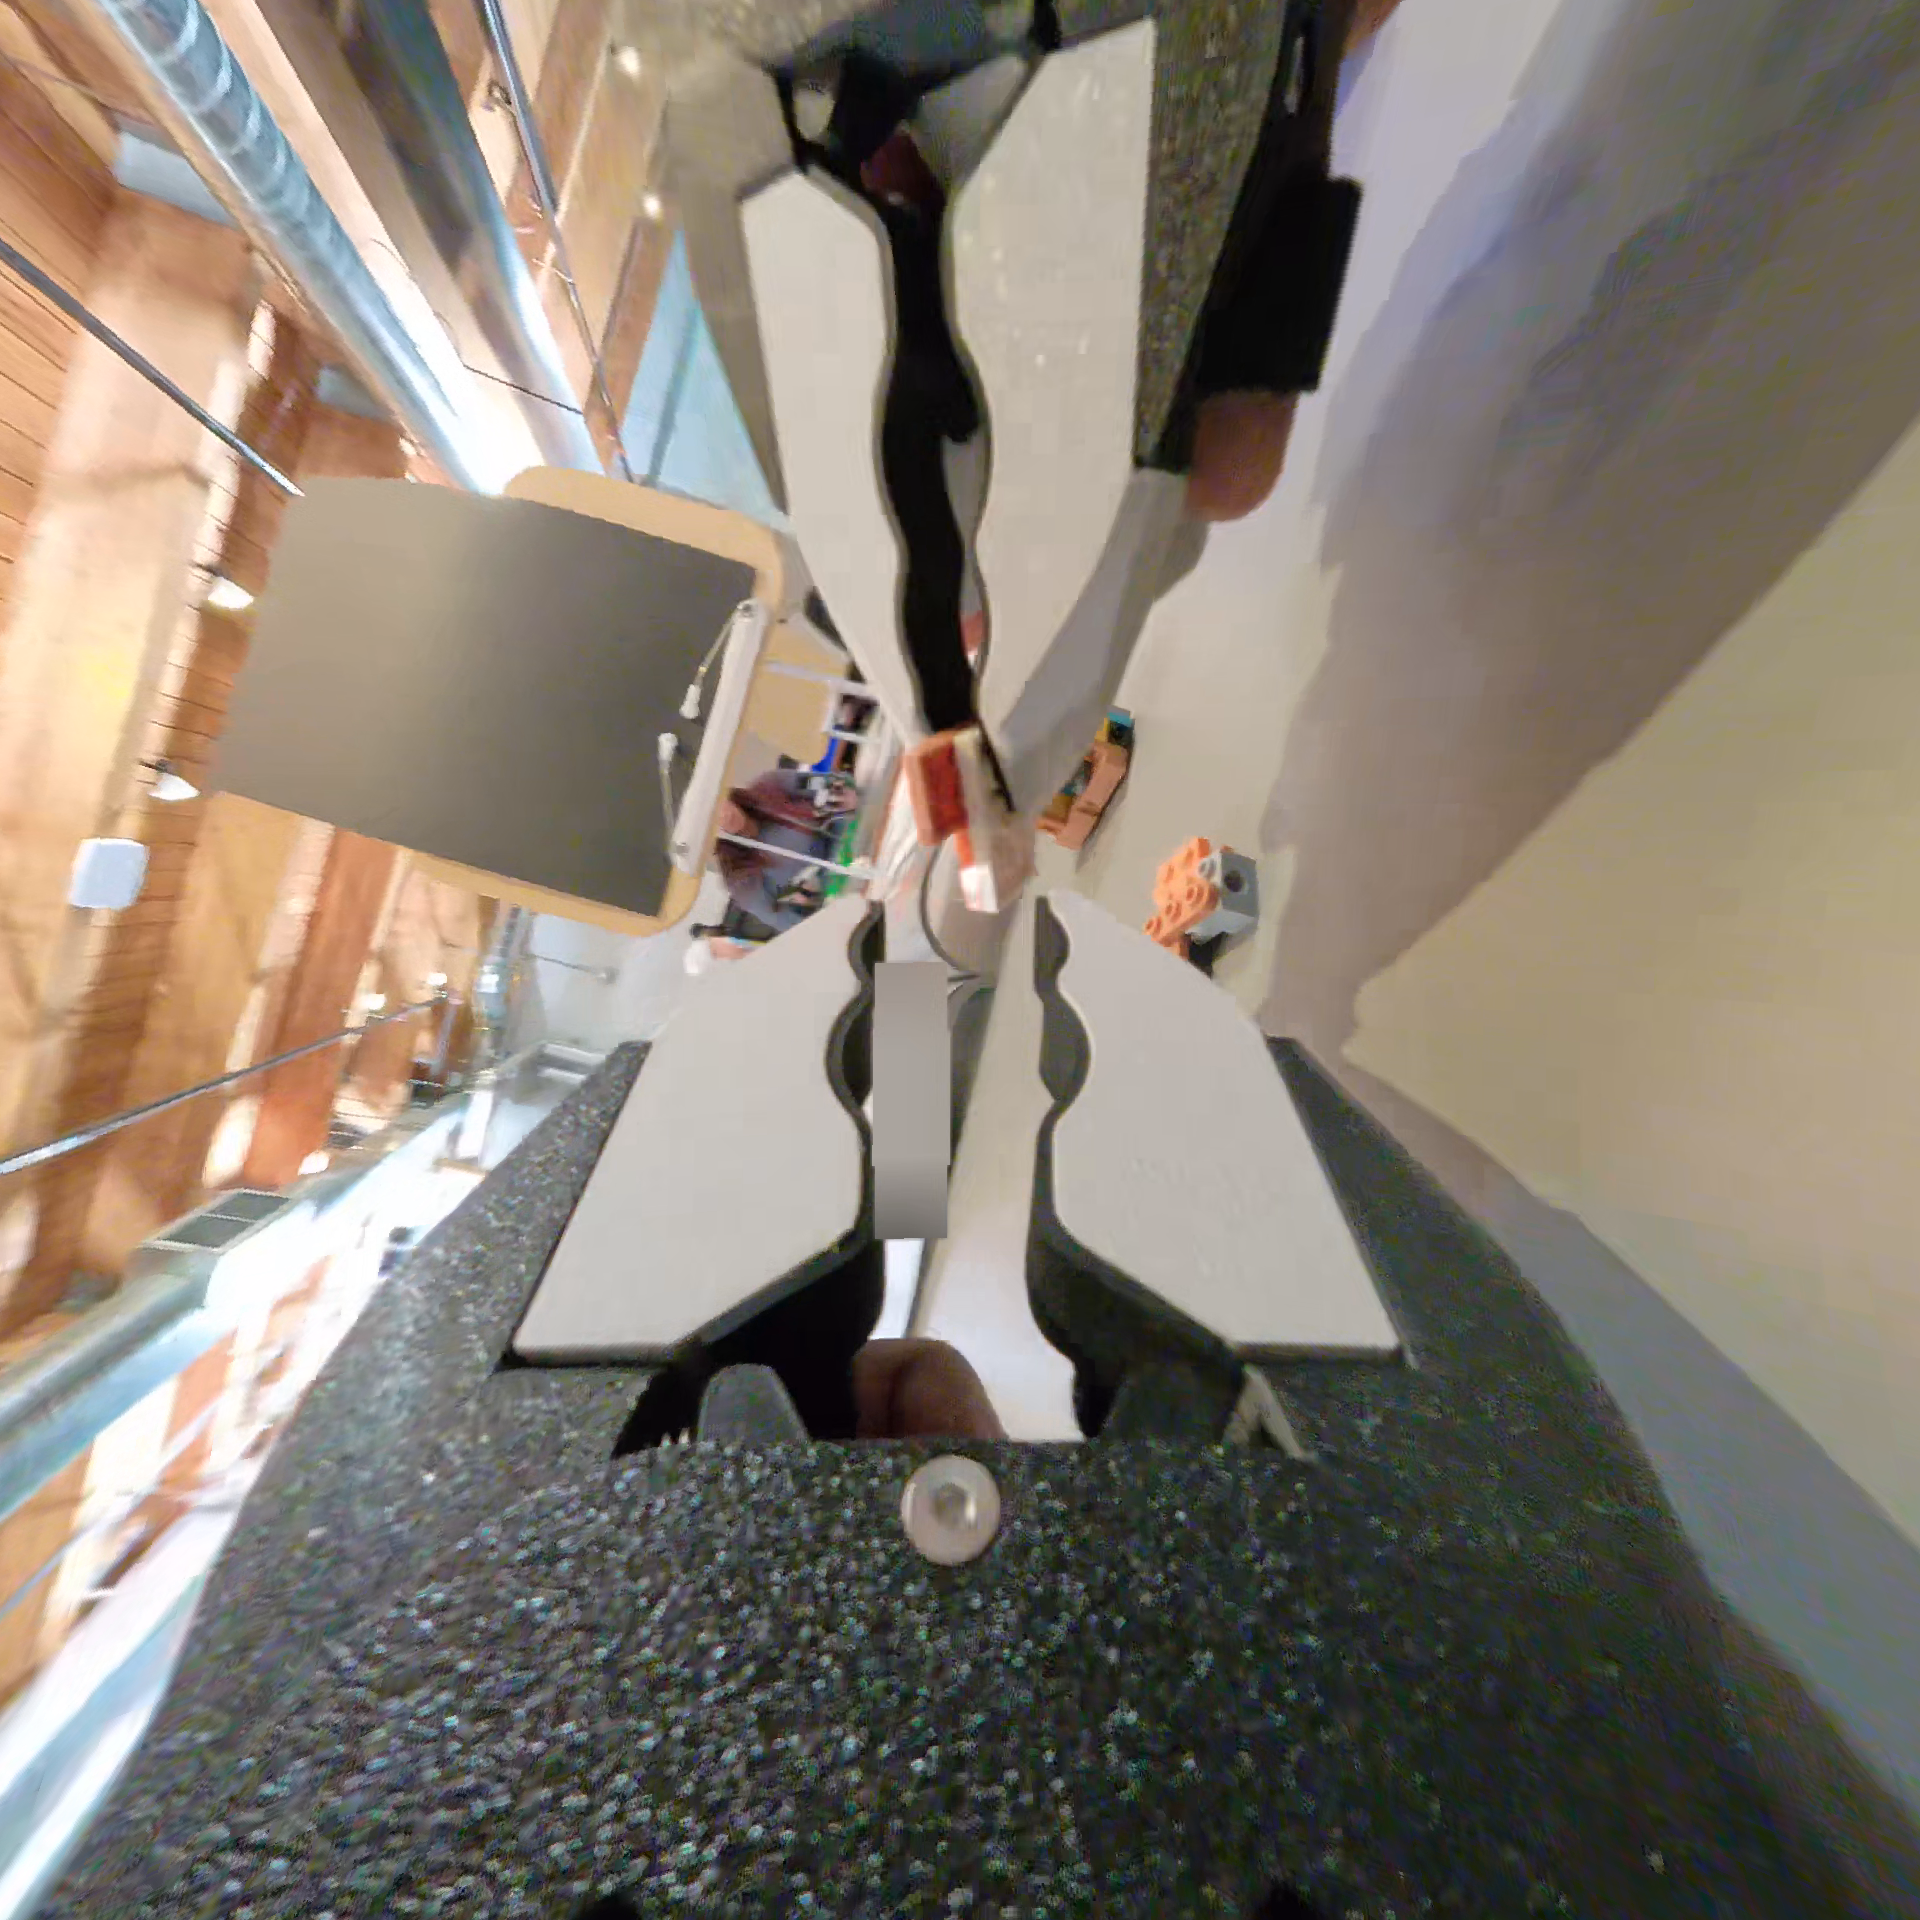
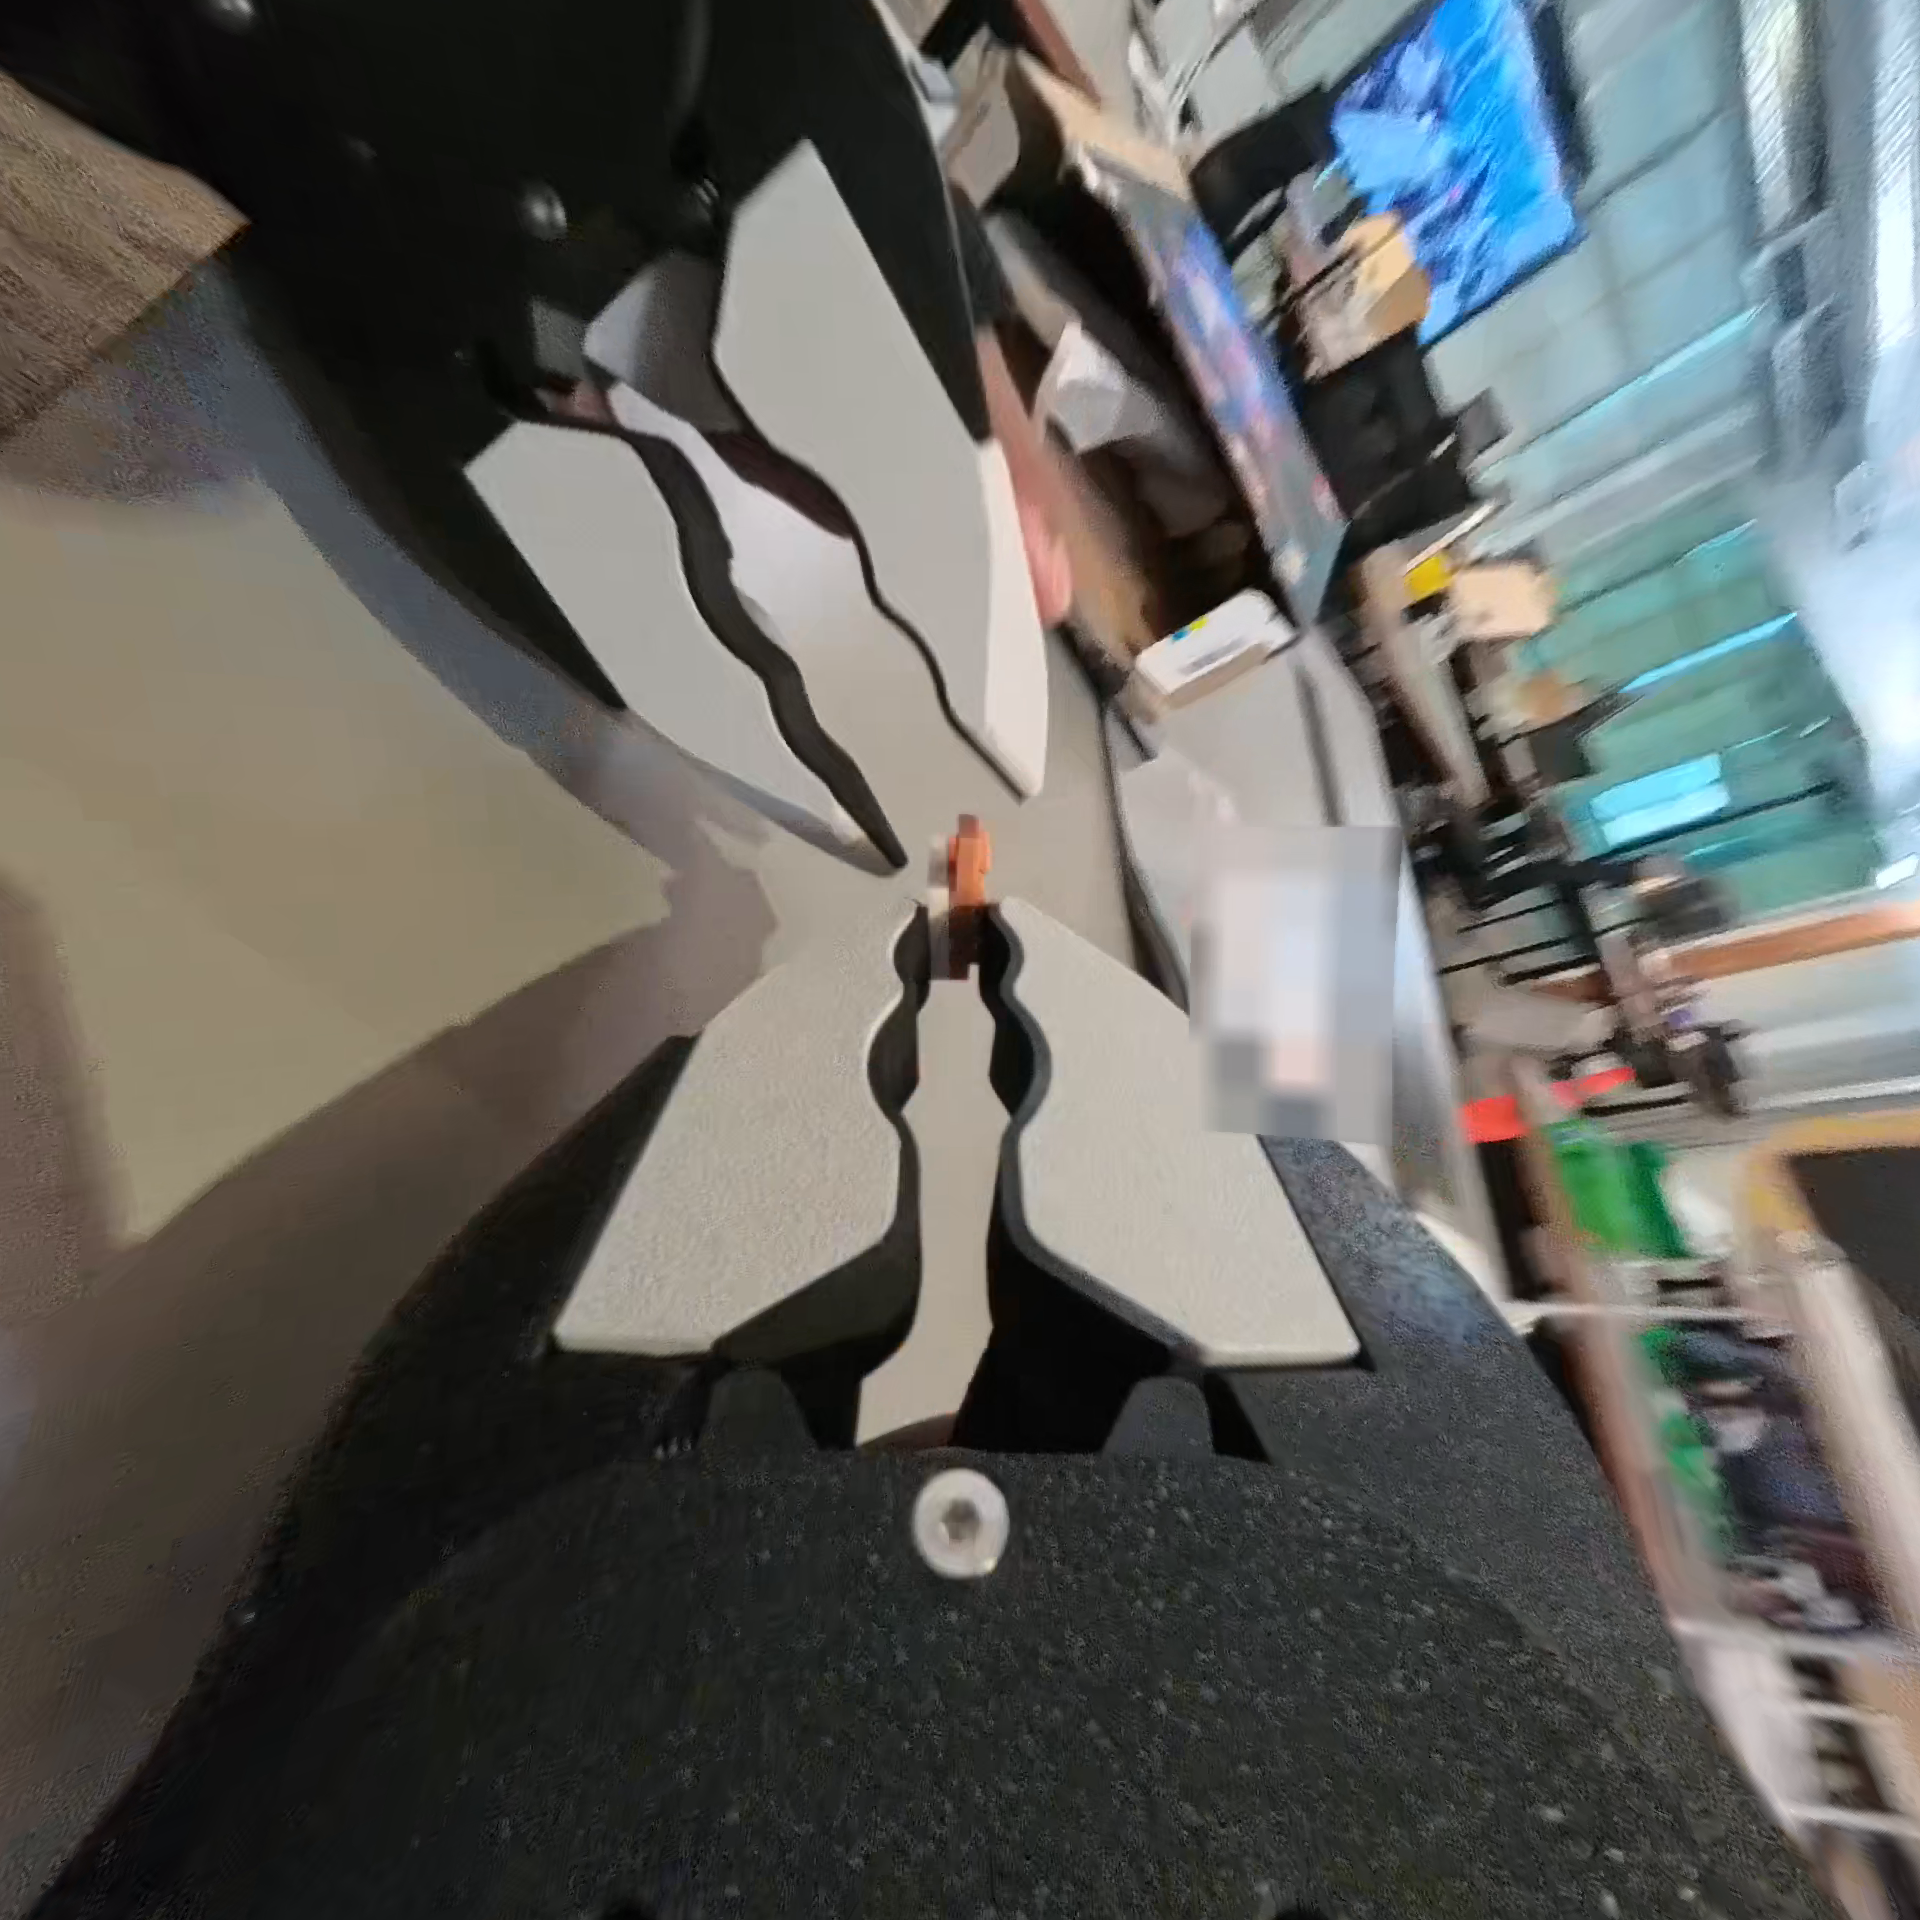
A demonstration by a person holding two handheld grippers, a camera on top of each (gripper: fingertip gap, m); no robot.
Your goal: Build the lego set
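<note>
**Bringing the two tongs together to pass or join the small piece**

In the left wrist view our left tongs [image 1: 956,914] stand wide apart with nothing between the tips. Just past them, at 12 o'clock, the right tongs [image 1: 961,769] come in from the top of the picture, pinched on a small orange and white brick piece [image 1: 940,795]. The right wrist view agrees: the right tongs [image 2: 961,914] are narrowed onto a thin orange piece [image 2: 968,894] that sticks out beyond the tips, with the left tongs [image 2: 945,821] open, coming from 11 o'clock and almost touching it.

Two more brick clusters lie on the pale counter [image 1: 1299,644]: an orange and grey one [image 1: 1205,894] at 2 o'clock of our left tips, and an orange, yellow and blue one [image 1: 1091,790] partly hidden behind a right finger.

We judge the step to be a handover or a mid-air join. To do it well, we should square the open left tips to the free end of the piece, close only once both fingers flank it evenly, and keep the right grip firm until the left has taken hold. Both views are blurred, so slowing down would help; a skewed pinch could flick the piece away.
</note>
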